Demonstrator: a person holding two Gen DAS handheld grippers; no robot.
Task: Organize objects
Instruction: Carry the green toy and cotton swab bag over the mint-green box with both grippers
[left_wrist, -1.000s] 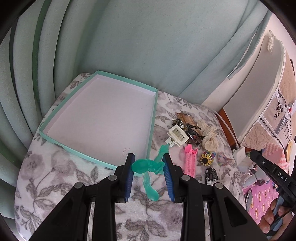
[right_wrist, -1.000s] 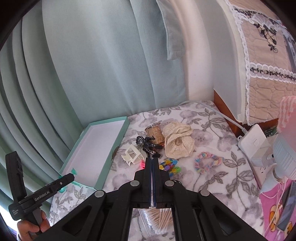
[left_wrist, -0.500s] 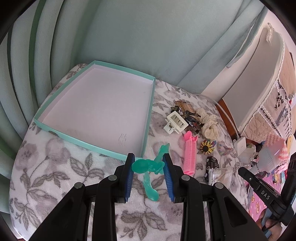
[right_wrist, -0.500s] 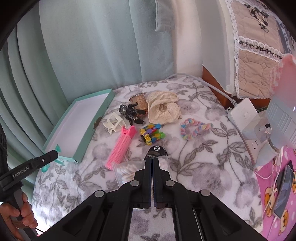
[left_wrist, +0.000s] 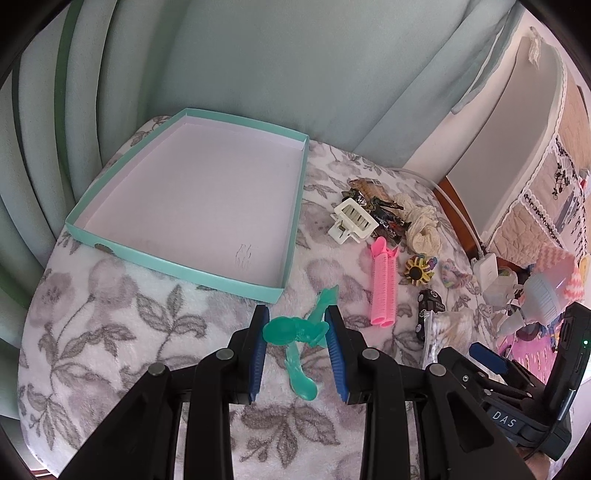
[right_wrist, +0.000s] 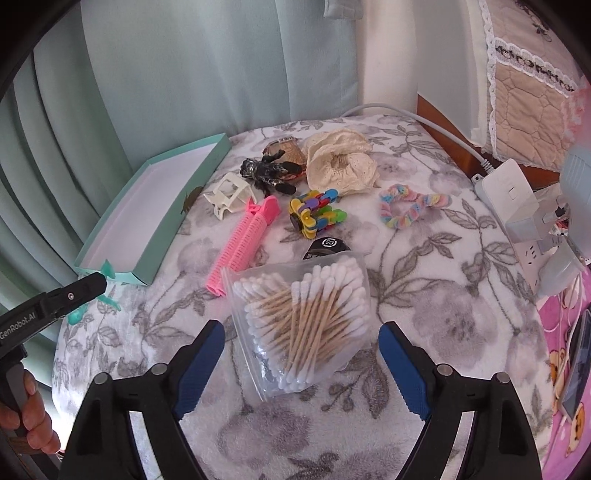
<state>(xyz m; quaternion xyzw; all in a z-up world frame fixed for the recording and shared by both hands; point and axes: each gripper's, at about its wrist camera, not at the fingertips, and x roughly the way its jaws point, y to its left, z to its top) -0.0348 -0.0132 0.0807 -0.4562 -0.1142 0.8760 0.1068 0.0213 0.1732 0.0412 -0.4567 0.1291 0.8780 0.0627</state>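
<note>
The left claw (left_wrist: 295, 334) is closed on a small teal spoon (left_wrist: 282, 329), its blue pads pressing the spoon's two ends so the long axis runs crosswise from pad to pad, bowl toward the left pad. Two more teal spoons lie on the floral blanket (left_wrist: 110, 314) under it: one (left_wrist: 300, 373) points its bowl back toward the camera, its long axis running front to back, and another (left_wrist: 324, 302) slants up and to the right, toward the far side. Just beyond the claw is the near right corner of the shallow teal box (left_wrist: 236, 280), which lies flat with its white inside showing.

The right claw (right_wrist: 301, 354) is spread wide and has hold of nothing. Between its pads lies a clear bag of cotton swabs (right_wrist: 301, 321), the swab sticks mostly running from near right to far left. Behind the bag a black round-capped item (right_wrist: 327, 245) peeks out. To the left of it a pink hair roller (right_wrist: 242, 245) lies on a diagonal, clip end toward the far right. Farther off are a multicoloured plastic toy (right_wrist: 316, 216), a pastel scrunchie (right_wrist: 410, 206), a white hair clip (right_wrist: 231, 195), a black figure (right_wrist: 267, 171) and a cream lace cloth (right_wrist: 341, 162). A hand (right_wrist: 22, 424) grips the left tool's handle at the lower left edge.
</note>
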